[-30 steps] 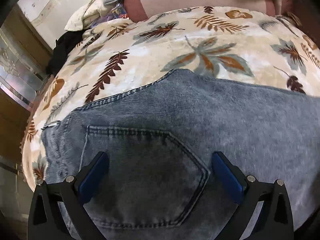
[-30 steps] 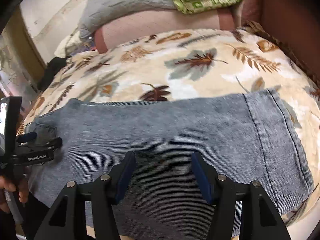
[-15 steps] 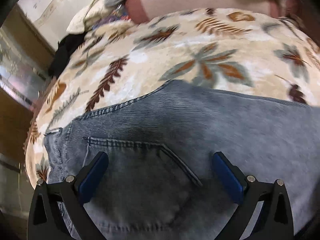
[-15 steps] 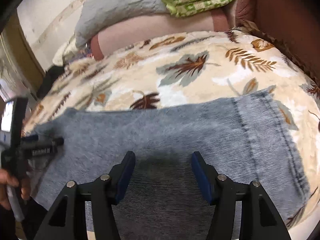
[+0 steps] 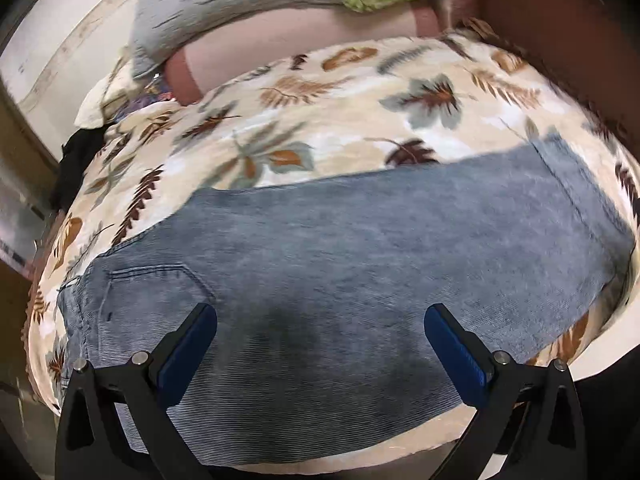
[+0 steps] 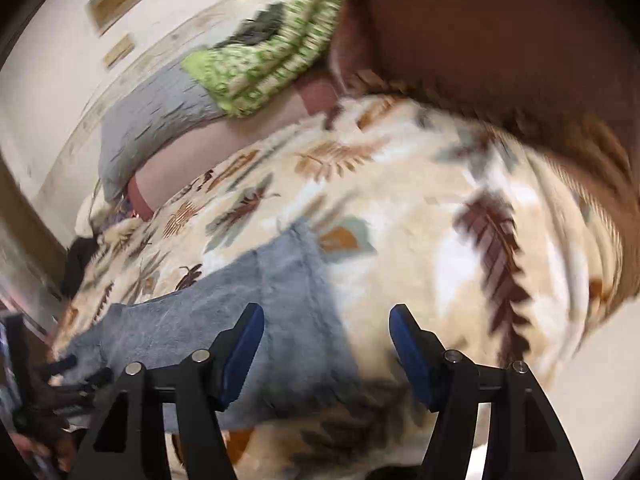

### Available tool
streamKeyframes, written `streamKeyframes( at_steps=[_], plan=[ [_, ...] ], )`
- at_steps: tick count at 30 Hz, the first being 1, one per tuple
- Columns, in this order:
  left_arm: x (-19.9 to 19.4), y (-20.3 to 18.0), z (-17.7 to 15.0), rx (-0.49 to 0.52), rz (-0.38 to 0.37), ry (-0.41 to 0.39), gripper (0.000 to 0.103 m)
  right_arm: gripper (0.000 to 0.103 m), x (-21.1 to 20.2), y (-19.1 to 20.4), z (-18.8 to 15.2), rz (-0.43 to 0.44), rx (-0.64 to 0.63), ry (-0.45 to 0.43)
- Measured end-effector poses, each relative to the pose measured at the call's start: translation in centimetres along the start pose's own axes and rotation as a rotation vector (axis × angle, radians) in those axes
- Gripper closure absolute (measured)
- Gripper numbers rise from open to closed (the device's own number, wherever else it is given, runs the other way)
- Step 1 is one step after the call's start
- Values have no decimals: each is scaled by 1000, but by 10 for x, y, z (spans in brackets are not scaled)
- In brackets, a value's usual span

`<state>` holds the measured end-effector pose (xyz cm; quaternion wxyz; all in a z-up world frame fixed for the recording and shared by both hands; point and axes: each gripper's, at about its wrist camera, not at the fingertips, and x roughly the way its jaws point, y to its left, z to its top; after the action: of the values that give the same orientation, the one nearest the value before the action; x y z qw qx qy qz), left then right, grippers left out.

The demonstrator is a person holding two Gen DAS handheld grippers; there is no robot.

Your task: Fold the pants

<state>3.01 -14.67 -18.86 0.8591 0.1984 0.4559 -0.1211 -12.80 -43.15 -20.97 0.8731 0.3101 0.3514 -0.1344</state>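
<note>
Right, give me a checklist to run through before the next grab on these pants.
1. Pants lying flat on the blanket: ok.
2. Left gripper empty, jaws wide: ok.
3. Right gripper empty, jaws opening: ok.
4. Right gripper over the leg hem: ok, the hem edge is between its jaws.
5. Pocket end within the left gripper's reach: cannot tell.
6. Sharp picture: not ok, both views are blurred.

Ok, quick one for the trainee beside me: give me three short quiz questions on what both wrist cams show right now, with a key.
1. True or false: the left gripper is clamped on the jeans.
2. What do the jeans lie on?
A. leaf-print blanket
B. bare floor
C. wooden table
3. Which end of the jeans lies beneath the right gripper?

Key:
1. False; its jaws stand wide, holding nothing.
2. A.
3. The leg hem; the jaws are opening, empty.
</note>
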Motion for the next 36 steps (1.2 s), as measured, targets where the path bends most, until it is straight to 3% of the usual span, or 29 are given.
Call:
streamKeyframes(
  at_steps=[7, 11, 14, 27, 36],
  plan=[
    [15, -11, -1, 0, 11, 36, 0, 34, 9, -8, -4, 48, 54, 47],
    [30, -1, -3, -32, 46, 71, 0, 34, 12, 0, -8, 7, 5, 52],
    [40, 3, -9, -50, 28, 93, 0, 34, 15, 3, -12, -19, -20, 73],
    [0, 6, -4, -58, 42, -49, 0, 34, 14, 10, -16, -30, -24, 60],
    [-36, 36, 4, -145, 72, -172, 0, 34, 26, 14, -16, -35, -32, 85]
  ],
)
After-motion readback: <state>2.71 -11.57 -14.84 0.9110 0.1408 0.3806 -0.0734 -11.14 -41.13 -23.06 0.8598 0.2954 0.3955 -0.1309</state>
